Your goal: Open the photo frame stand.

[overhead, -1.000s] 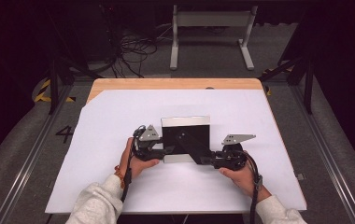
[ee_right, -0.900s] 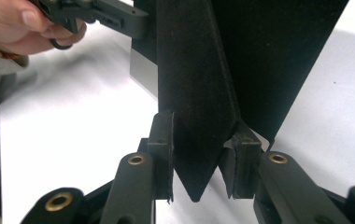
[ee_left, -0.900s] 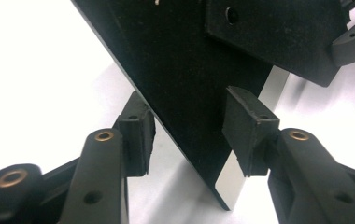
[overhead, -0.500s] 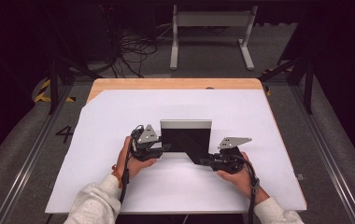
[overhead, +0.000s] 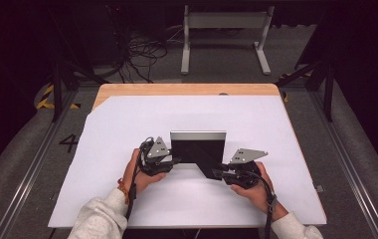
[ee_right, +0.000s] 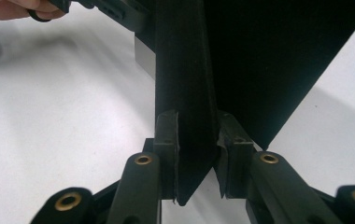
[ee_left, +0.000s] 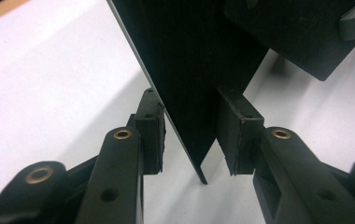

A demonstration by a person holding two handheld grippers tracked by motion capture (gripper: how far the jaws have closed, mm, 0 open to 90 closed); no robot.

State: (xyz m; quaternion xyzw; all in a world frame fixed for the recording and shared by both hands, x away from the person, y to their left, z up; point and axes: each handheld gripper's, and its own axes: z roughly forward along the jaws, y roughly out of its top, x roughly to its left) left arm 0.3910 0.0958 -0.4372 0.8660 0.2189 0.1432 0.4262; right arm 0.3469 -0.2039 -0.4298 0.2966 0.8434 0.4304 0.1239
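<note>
A black folding case [overhead: 197,149] with a silver top edge [overhead: 198,134] stands tilted up at the middle of the white sheet [overhead: 127,129]. Its dark face is toward me, and a black corner flap [overhead: 208,169] hangs down at its right. My left gripper [overhead: 177,160] is at the case's left edge. In the left gripper view its jaws [ee_left: 189,135] straddle the thin black panel [ee_left: 189,70] with gaps beside the pads, so it is open. My right gripper [overhead: 218,173] is shut on the flap, and its pads [ee_right: 168,140] press a thick black fold [ee_right: 185,70].
The white sheet covers a wooden table whose far edge [overhead: 177,89] shows bare. Beyond it on the dark floor lie cables [overhead: 142,55] and a grey metal stand [overhead: 224,30]. Rails [overhead: 341,149] run along both sides of the table.
The case has swung up from lying flat with its pale face showing to standing with its black face toward me. The right hand has drawn slightly nearer with the flap.
</note>
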